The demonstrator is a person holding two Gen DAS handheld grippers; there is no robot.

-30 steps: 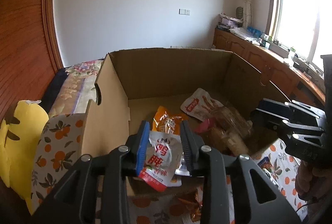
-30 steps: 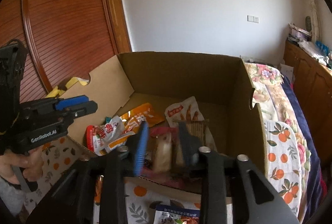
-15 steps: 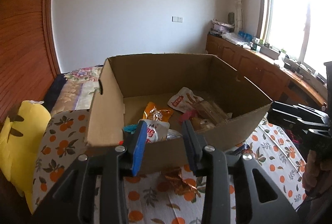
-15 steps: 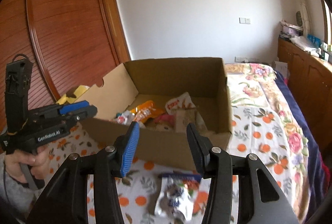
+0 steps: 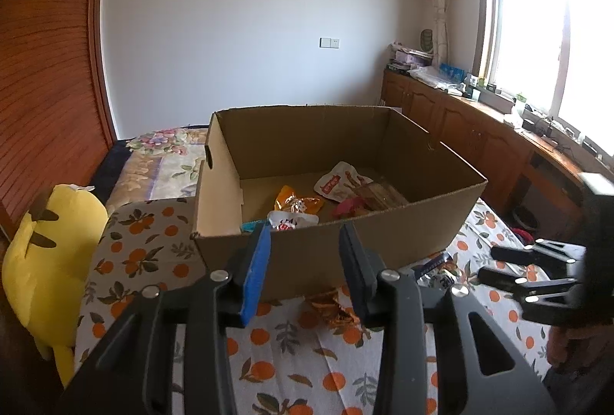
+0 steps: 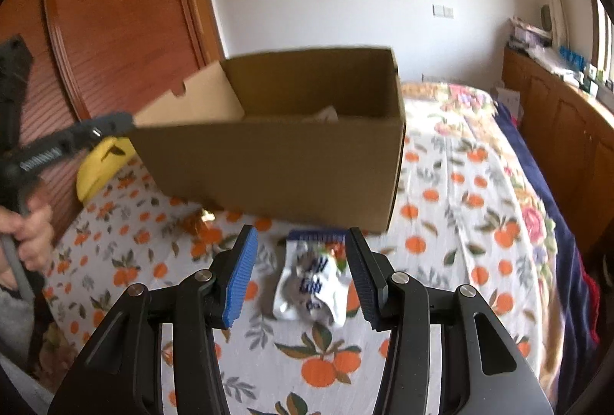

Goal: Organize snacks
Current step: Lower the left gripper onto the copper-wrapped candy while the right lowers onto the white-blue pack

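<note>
Both grippers stand open and empty: the left gripper (image 5: 305, 261) before the cardboard box (image 5: 345, 253), the right gripper (image 6: 297, 275) above a blurred white snack packet (image 6: 311, 280) on the bedspread (image 6: 460, 223). The near box wall hides most snacks (image 5: 303, 207) inside; a brown wrapper (image 5: 330, 307) lies partly behind the fingers.

Open cardboard box (image 5: 345, 250) sits upright on the bed. Inside: orange packet (image 5: 295, 202), white-red pouch (image 5: 337, 181), white packet (image 5: 291, 221) by near wall, brownish snack (image 5: 380, 196). Outside, just beside box front: white-blue packet (image 6: 312, 278) lying crumpled, and gold wrapper (image 5: 330, 307) touching box base.
</note>
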